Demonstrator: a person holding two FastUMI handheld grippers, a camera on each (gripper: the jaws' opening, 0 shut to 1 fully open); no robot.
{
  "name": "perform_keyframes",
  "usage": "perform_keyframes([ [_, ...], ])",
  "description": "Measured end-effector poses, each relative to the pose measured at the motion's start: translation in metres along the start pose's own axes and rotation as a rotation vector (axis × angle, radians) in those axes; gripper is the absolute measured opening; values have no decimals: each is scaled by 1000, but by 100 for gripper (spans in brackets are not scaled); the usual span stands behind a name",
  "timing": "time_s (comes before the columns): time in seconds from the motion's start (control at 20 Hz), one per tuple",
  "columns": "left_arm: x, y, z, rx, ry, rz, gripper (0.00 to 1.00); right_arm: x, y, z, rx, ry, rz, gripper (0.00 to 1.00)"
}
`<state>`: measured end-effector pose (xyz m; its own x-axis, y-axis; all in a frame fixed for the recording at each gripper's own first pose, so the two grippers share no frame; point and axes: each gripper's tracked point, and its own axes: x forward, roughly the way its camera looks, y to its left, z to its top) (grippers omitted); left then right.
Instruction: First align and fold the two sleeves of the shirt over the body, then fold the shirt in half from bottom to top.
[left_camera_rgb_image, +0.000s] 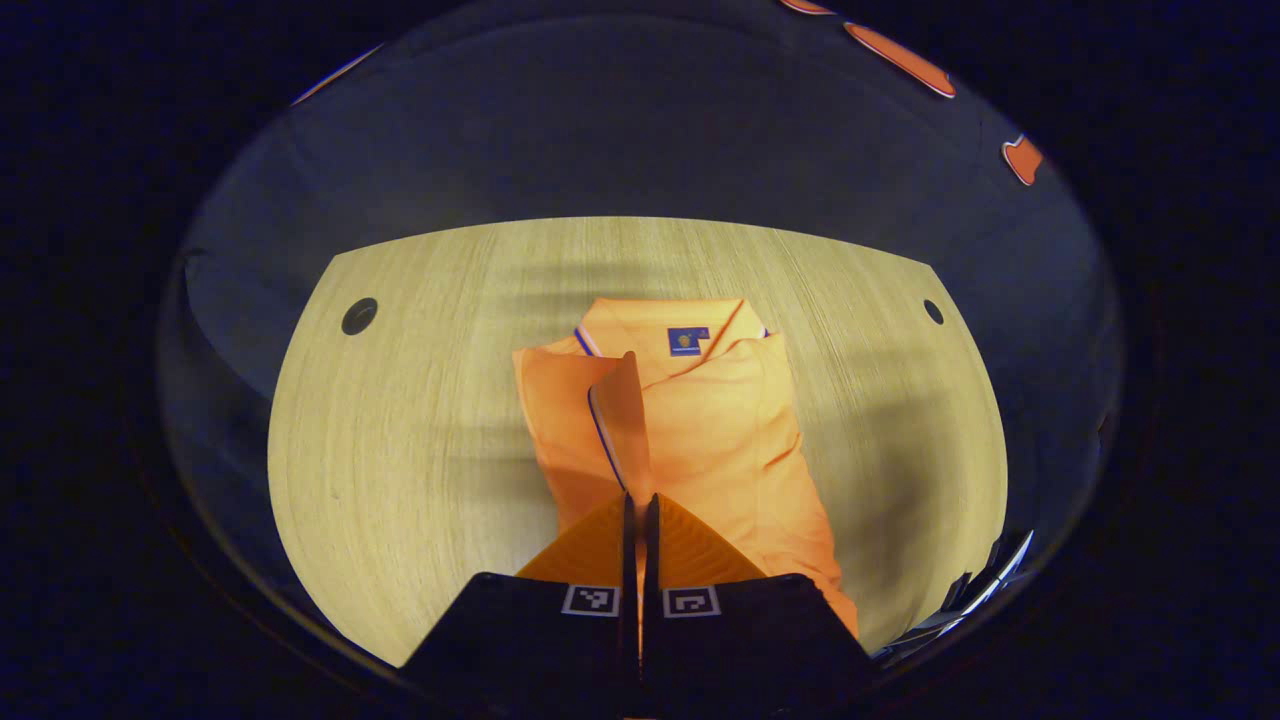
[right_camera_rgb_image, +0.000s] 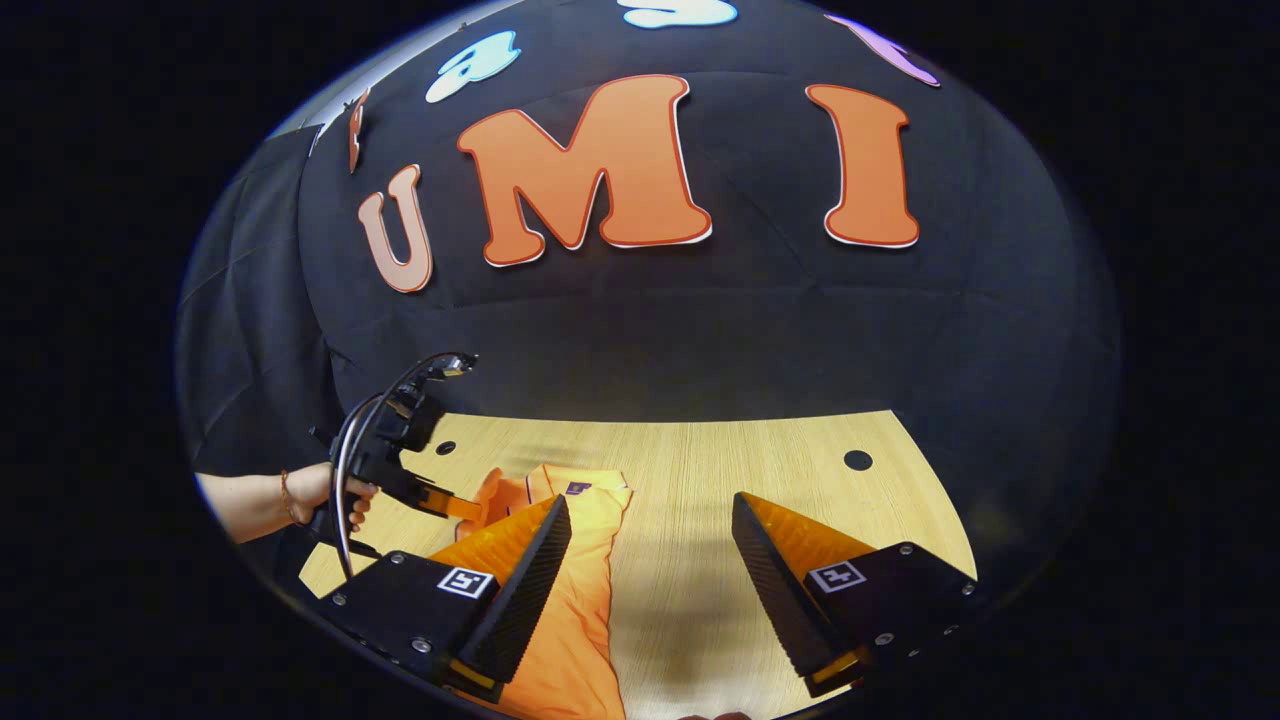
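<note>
A pale wooden table (left_camera_rgb_image: 400, 450) with round holes near its far corners fills the floor of the booth. On it lies the orange shirt (left_camera_rgb_image: 720, 440), collar away from the left gripper view, its body lengthwise down the table's middle. One sleeve (left_camera_rgb_image: 620, 420) with a blue-trimmed cuff is lifted up off the shirt, standing above the body. The left gripper (left_camera_rgb_image: 640, 510) has its fingers clenched together on the sleeve's lower edge; in the right gripper view it shows at the far left, held by a hand (right_camera_rgb_image: 335, 495) and reaching to the shirt. The right gripper (right_camera_rgb_image: 650, 520) hangs released, jaws wide apart, above the table beside the shirt's edge.
</note>
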<state>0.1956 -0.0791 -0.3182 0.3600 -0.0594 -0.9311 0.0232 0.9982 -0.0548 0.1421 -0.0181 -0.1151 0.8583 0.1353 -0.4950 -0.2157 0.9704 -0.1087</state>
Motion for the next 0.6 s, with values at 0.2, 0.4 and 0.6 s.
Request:
perform_keyframes([
  [0.2, 25, -40, -10, 20, 38, -23, 2, -1, -10, -5, 38, 9, -10, 99],
  [0.4, 39, -57, -14, -26, 53, -70, 21, -1, -16, -9, 64, 19, -9, 99],
  [0.6, 48, -50, -24, -97, 83, -73, 100, 7, -16, -18, 68, 46, -8, 99],
])
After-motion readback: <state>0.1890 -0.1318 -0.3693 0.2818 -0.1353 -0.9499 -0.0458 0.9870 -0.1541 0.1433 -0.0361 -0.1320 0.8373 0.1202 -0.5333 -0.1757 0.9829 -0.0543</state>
